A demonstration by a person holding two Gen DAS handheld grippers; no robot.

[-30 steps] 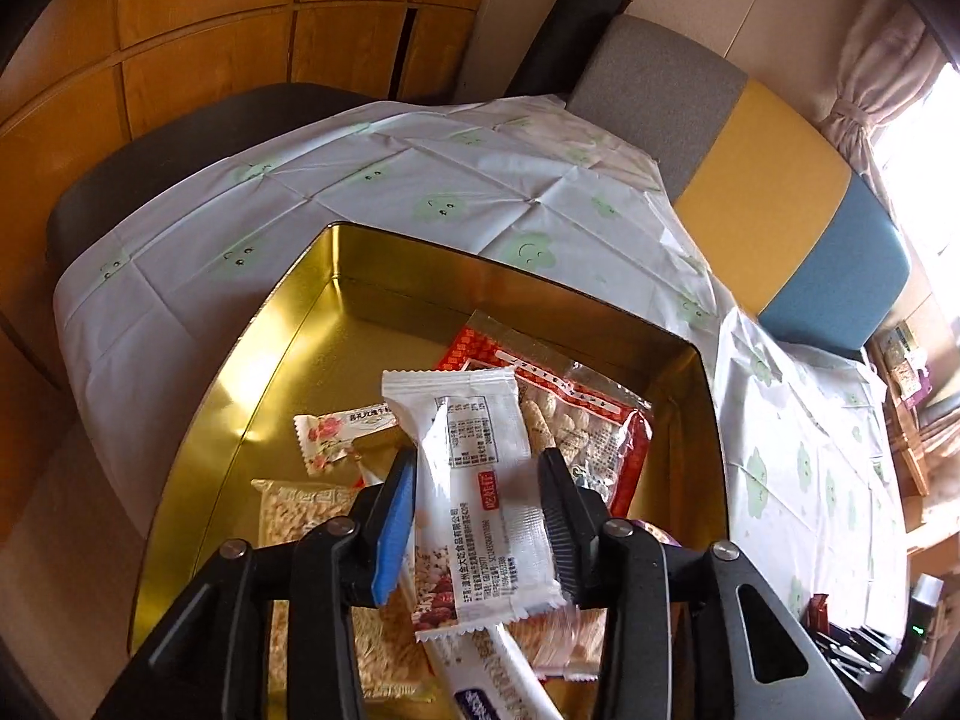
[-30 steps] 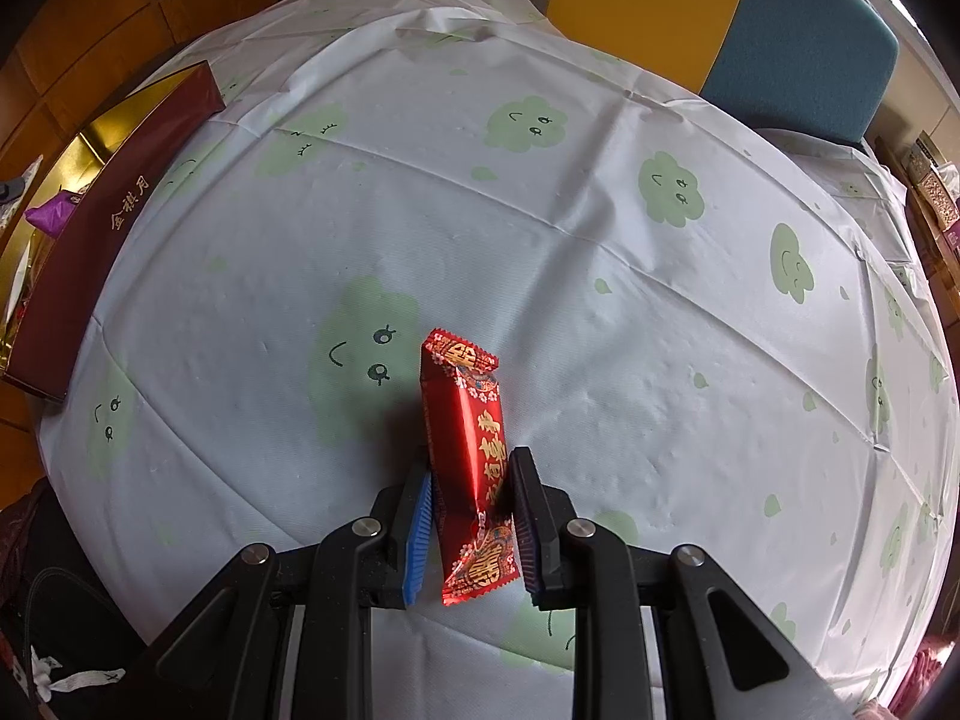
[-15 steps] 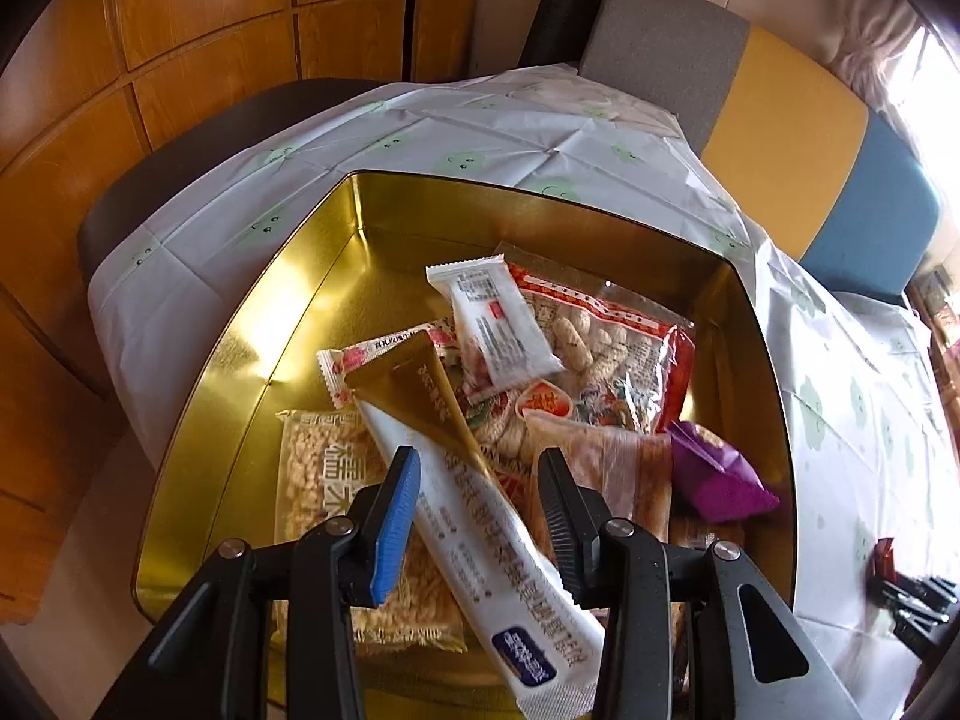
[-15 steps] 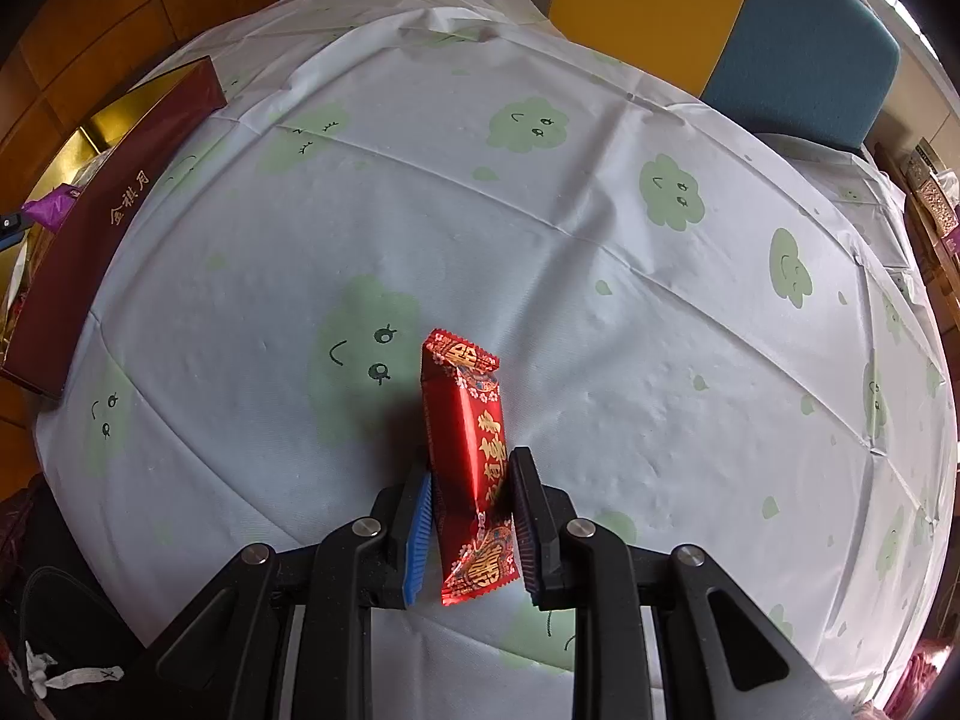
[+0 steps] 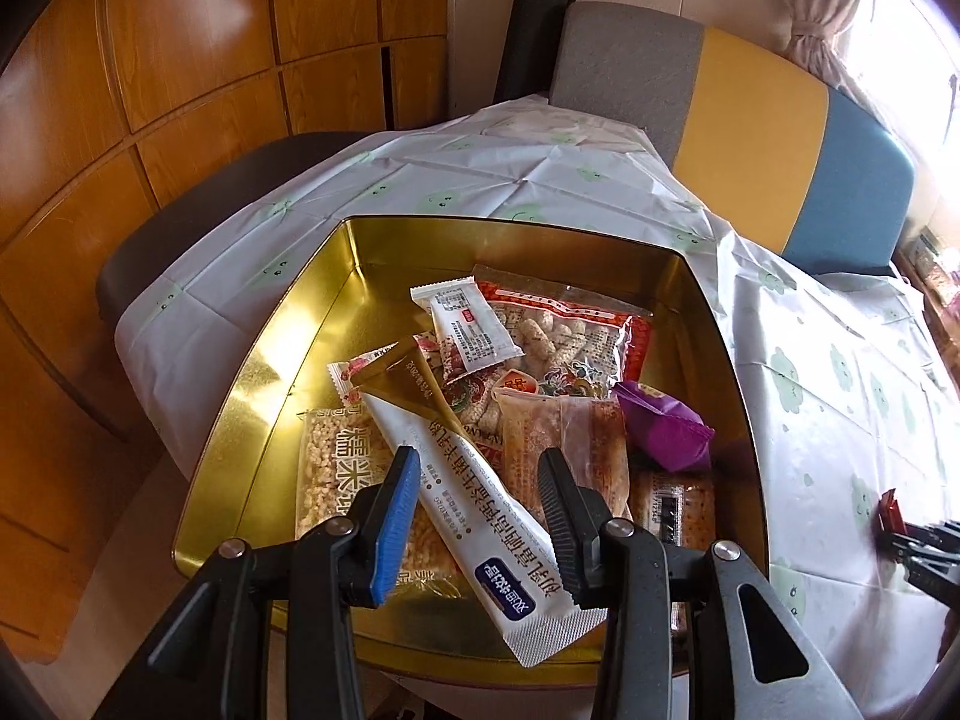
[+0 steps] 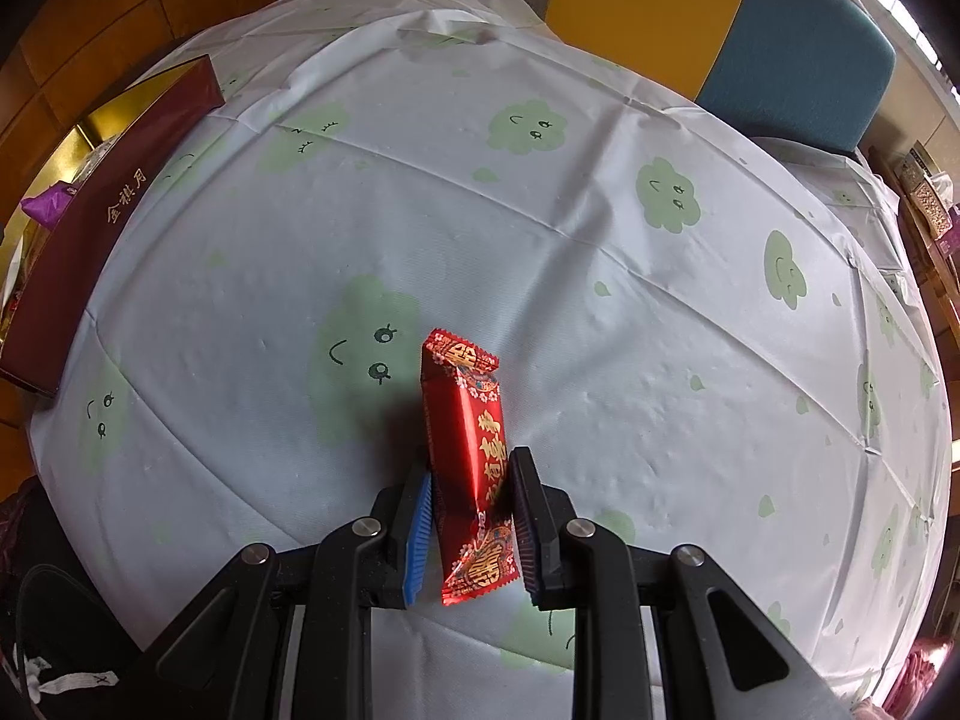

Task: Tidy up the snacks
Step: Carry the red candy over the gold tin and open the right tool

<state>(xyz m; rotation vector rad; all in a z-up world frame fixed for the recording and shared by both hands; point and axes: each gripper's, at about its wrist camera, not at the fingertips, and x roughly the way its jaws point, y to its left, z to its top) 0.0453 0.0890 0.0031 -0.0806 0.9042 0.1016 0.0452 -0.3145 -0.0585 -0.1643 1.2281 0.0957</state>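
My left gripper (image 5: 474, 492) is open and empty, above the near end of a gold tin (image 5: 270, 372) full of snacks. In it lie a white packet (image 5: 471, 330), a long white stick pack (image 5: 474, 510), a red bag of puffs (image 5: 564, 336), a rice cake pack (image 5: 342, 474) and a purple candy (image 5: 666, 426). My right gripper (image 6: 471, 480) is shut on a red snack bar (image 6: 468, 444), upright over the tablecloth. That gripper and bar also show in the left wrist view (image 5: 894, 516).
The tin's dark red side (image 6: 96, 228) stands at the left edge of the table (image 6: 600, 240). A grey, yellow and blue sofa back (image 5: 750, 138) lies beyond the table. Wood panel wall (image 5: 150, 90) is on the left.
My left gripper let go of the white packet, which now lies in the tin, and pulled back and up. My right gripper held still with the red bar.
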